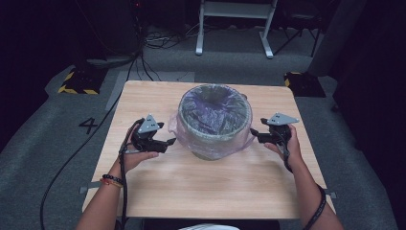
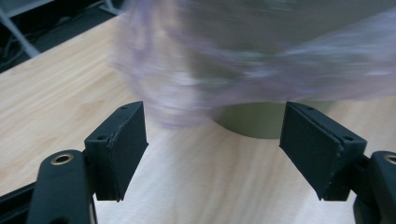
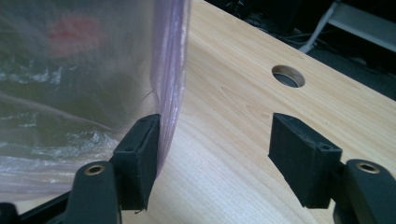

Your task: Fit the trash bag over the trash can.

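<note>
Now, from left to right: one left gripper (image 1: 168, 142), held in the person's left hand (image 1: 139, 155), sits just beside the left wall of the bin, its jaws spread wide with nothing between them; in the left gripper view (image 2: 212, 144) the loose edge of the bag hangs blurred just ahead of them. One round bin (image 1: 214, 123) stands at the middle of the wooden desk (image 1: 191, 187), lined with one thin purple plastic bag (image 1: 210, 108) folded over its rim. One right gripper (image 1: 253, 136), in the right hand (image 1: 287, 146), is at the bin's right side, jaws wide apart and holding nothing; in the right gripper view (image 3: 212, 156) one jaw touches the bag's hanging edge (image 3: 170, 70). One round hole (image 3: 288, 75) shows in the desk.
</note>
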Demonstrator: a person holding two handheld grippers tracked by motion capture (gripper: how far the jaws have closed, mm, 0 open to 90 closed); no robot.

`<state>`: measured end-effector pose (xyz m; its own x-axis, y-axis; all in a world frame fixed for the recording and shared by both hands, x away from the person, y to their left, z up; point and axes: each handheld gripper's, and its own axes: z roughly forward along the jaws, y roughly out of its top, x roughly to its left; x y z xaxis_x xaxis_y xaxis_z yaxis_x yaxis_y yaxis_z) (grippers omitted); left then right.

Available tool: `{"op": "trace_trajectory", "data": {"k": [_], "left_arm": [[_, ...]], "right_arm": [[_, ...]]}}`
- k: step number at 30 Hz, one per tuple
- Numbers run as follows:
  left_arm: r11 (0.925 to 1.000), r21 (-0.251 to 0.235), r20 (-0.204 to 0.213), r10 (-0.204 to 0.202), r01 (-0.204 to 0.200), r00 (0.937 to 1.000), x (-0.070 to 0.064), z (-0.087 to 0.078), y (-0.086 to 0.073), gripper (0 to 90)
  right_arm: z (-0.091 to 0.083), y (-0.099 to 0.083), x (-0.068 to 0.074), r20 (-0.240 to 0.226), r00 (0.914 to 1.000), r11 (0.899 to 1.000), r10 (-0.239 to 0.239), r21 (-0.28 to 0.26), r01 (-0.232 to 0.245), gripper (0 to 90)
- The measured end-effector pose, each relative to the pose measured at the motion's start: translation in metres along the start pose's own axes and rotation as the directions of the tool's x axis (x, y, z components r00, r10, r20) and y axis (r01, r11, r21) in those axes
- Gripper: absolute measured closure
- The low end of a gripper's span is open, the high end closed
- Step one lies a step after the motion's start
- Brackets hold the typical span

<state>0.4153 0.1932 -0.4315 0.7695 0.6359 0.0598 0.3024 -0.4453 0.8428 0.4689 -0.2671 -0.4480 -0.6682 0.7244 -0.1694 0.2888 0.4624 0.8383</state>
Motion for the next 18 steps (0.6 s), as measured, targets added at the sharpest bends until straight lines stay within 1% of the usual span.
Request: {"op": "trace_trajectory", "data": {"k": [1, 2, 3, 5, 6, 7, 8, 10, 11, 12, 14, 16, 18], "left_arm": [[0.9999, 0.0, 0.004, 0.012, -0.012, 0.9999, -0.003, 0.001, 0.0, 22.8], [0.9999, 0.002, 0.018, 0.017, -0.017, 0.9997, -0.007, 0.002, 0.0, 22.7], [0.9995, 0.007, 0.022, 0.029, -0.029, 0.9993, -0.01, 0.003, 0.0, 22.8], [0.9985, 0.014, 0.027, 0.053, -0.054, 0.9982, -0.016, 0.007, 0.003, 23.3], [0.9979, 0.011, 0.029, 0.064, -0.064, 0.9975, -0.019, 0.009, 0.005, 24.5], [0.9968, 0.008, 0.027, 0.079, -0.079, 0.9965, -0.022, 0.011, 0.007, 27.1], [0.9963, 0.009, 0.029, 0.085, -0.086, 0.9959, -0.024, 0.012, 0.008, 33.6], [0.995, 0.01, 0.03, 0.099, -0.099, 0.9946, -0.025, 0.017, 0.012, 42.3], [0.9946, 0.011, 0.024, 0.103, -0.103, 0.9944, -0.026, 0.019, 0.013, 46.9], [0.9943, 0.007, 0.036, 0.106, -0.106, 0.9937, -0.026, 0.021, 0.014, 52.9], [0.9939, 0.002, 0.055, 0.11, -0.11, 0.9924, -0.025, 0.025, 0.014, 63.0], [0.9921, 0.009, 0.053, 0.124, -0.125, 0.9909, -0.026, 0.029, 0.014, 76.3], [0.9925, 0.006, 0.06, 0.122, -0.122, 0.9908, -0.026, 0.032, 0.013, 86.2]], "right_arm": [[-0.002, -0.001, 0.001, -0.008, 0.9999, 1.0, -0.01, -0.005, 0.01, 34.2], [-0.004, -0.002, 0.003, -0.016, 0.9997, 1.0, -0.017, -0.005, 0.017, 33.9], [-0.005, -0.002, 0.004, -0.017, 0.9996, 1.0, -0.022, -0.005, 0.021, 33.4], [-0.007, -0.004, 0.006, -0.037, 0.9988, 0.999, -0.032, -0.014, 0.032, 32.6], [-0.008, -0.004, 0.008, -0.039, 0.9984, 0.999, -0.04, -0.013, 0.04, 32.3], [-0.008, -0.004, 0.009, -0.043, 0.998, 0.999, -0.047, -0.013, 0.047, 32.3], [-0.008, -0.004, 0.011, -0.05, 0.9974, 0.999, -0.053, -0.013, 0.052, 34.5], [-0.008, -0.004, 0.013, -0.042, 0.9968, 0.998, -0.068, -0.003, 0.068, 42.1], [-0.007, -0.004, 0.014, -0.051, 0.9966, 0.998, -0.064, -0.004, 0.064, 49.6], [-0.006, -0.004, 0.014, -0.078, 0.9951, 0.998, -0.061, -0.009, 0.061, 56.6], [-0.003, -0.005, 0.017, -0.107, 0.9922, 0.998, -0.063, -0.011, 0.062, 68.7], [0.0, -0.006, 0.02, -0.136, 0.9879, 0.997, -0.074, -0.005, 0.074, 77.4], [0.004, -0.008, 0.023, -0.155, 0.9852, 0.997, -0.074, 0.002, 0.075, 83.5]]}}
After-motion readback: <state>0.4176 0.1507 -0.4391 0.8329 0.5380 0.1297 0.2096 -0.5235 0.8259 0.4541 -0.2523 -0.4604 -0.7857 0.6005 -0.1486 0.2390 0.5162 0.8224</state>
